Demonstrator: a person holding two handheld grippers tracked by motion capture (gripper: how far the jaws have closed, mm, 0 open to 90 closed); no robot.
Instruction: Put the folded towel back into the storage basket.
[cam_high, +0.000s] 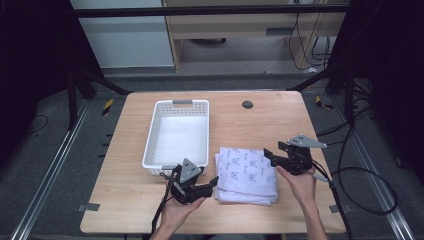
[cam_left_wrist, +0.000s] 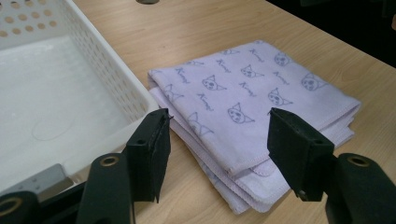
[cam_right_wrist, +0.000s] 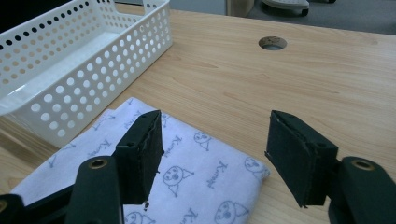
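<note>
Folded cloth (cam_high: 247, 174), pale lilac and printed with small cat faces, lies flat on the wooden counter (cam_high: 270, 120) toward its near edge, just right of a white perforated basket (cam_high: 152, 142). The basket stands upright; its near right corner sits close beside the cloth's left edge. A round hole (cam_high: 247, 104) is set in the counter farther back.

The left gripper (cam_high: 212, 182), held in the person's left hand (cam_high: 181, 205), hovers just left of the cloth's near left corner, its fingers (cam_left_wrist: 149, 149) spread wide and holding nothing; in the left gripper view the cloth's layered edges (cam_left_wrist: 233, 179) lie between them.

The right gripper (cam_high: 270, 155), in the right hand (cam_high: 300, 182), is at the cloth's far right corner, fingers (cam_right_wrist: 299, 156) likewise wide apart and empty, poised above that corner (cam_right_wrist: 259, 170) in the right gripper view.
</note>
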